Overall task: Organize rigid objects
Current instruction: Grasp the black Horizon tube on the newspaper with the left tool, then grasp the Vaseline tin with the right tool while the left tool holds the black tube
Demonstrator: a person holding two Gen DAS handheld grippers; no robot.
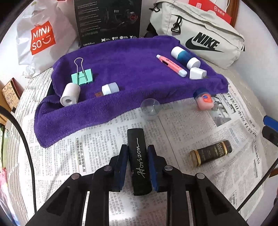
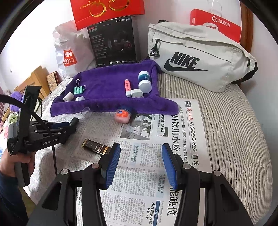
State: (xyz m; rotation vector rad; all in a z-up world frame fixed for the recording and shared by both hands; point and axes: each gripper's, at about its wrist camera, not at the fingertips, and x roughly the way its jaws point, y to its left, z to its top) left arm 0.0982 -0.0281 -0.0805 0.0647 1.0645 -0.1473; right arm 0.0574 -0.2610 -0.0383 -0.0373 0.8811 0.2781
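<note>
Clamped lengthwise in the left gripper (image 1: 138,162) above the newspaper (image 1: 182,125), black Horizon case (image 1: 139,156), probably bound for the purple towel (image 1: 121,66) tray; right gripper (image 2: 141,164) wide, idle

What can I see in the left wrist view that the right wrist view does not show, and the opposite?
Only the left wrist view shows the "Horizon" lettering on the black case clamped in the left gripper. Only the right wrist view shows the red gift box, the person's hand and the open, empty right gripper. Both show the purple towel, the Nike bag and the brown bottle.
</note>
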